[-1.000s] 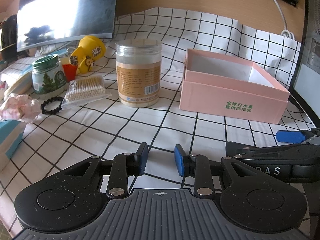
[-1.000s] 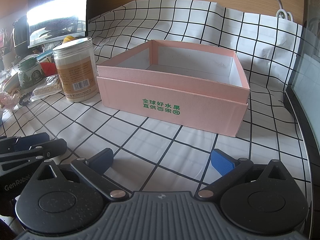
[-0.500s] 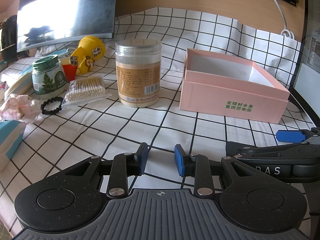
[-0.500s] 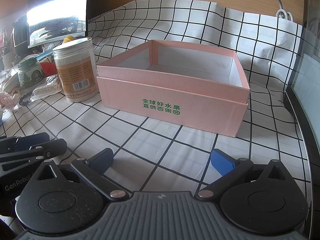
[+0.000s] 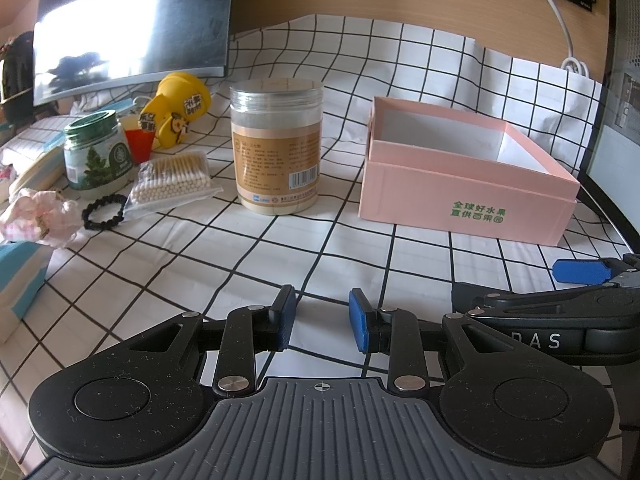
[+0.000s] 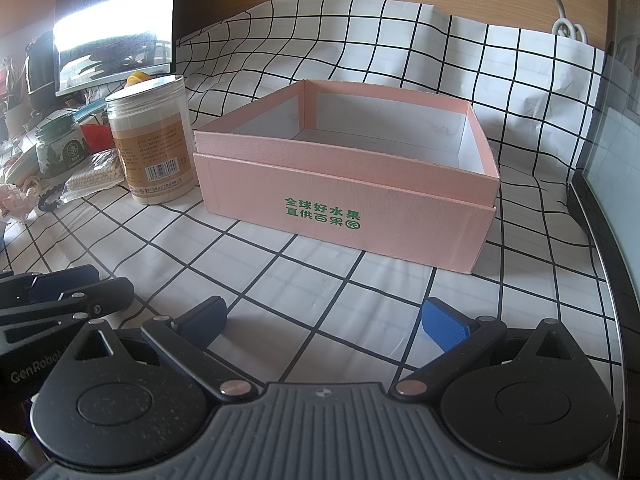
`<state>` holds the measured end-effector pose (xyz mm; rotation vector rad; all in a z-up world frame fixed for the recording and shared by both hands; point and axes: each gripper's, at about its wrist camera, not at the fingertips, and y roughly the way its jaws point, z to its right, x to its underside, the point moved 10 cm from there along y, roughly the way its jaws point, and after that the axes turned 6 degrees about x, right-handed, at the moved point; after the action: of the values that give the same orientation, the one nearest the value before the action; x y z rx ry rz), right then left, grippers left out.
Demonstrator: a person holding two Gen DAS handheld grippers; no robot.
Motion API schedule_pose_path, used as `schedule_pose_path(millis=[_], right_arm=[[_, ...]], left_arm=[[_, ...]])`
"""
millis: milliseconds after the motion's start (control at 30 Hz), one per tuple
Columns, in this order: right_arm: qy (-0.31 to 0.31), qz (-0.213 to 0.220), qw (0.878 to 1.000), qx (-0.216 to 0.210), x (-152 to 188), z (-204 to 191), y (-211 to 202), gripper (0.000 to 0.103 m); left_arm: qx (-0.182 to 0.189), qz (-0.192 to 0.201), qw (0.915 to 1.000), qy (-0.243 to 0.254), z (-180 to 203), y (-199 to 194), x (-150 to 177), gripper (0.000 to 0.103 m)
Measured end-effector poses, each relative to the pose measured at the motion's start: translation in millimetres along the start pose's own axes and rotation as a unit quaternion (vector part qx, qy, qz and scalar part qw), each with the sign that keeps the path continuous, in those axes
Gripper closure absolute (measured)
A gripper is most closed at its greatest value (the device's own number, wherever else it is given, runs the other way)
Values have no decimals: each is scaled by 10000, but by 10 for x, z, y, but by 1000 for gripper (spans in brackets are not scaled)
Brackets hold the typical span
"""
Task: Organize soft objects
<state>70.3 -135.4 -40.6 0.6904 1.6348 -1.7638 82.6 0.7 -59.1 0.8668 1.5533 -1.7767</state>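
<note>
An open pink box [image 5: 472, 196] with green print stands on the checked cloth, empty inside; it also shows in the right wrist view [image 6: 344, 196]. Soft things lie at the far left: a crumpled pink cloth [image 5: 38, 218], a black hair tie [image 5: 103, 212] and a bag of cotton swabs [image 5: 172, 184]. My left gripper [image 5: 322, 320] is partly open and empty, low over the cloth, well short of them. My right gripper [image 6: 324, 320] is wide open and empty in front of the box.
A tall clear jar [image 5: 276, 148] stands left of the box. A green-lidded jar [image 5: 96, 152], a red cup [image 5: 138, 142] and a yellow toy [image 5: 178, 110] sit behind the swabs. A blue-white box [image 5: 20, 276] lies at the left edge. A monitor [image 5: 132, 24] stands behind.
</note>
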Motion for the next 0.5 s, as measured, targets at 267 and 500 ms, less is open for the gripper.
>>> schedule_pose_path(millis=[267,500], right_arm=[[0,2,10000,0,0,-1,0,0],[1,3,10000,1,0,-2,0,0]], left_arm=[[-11,-4,10000,17,1,1,1,71],[-10,-4,10000,18,0,1,1,71]])
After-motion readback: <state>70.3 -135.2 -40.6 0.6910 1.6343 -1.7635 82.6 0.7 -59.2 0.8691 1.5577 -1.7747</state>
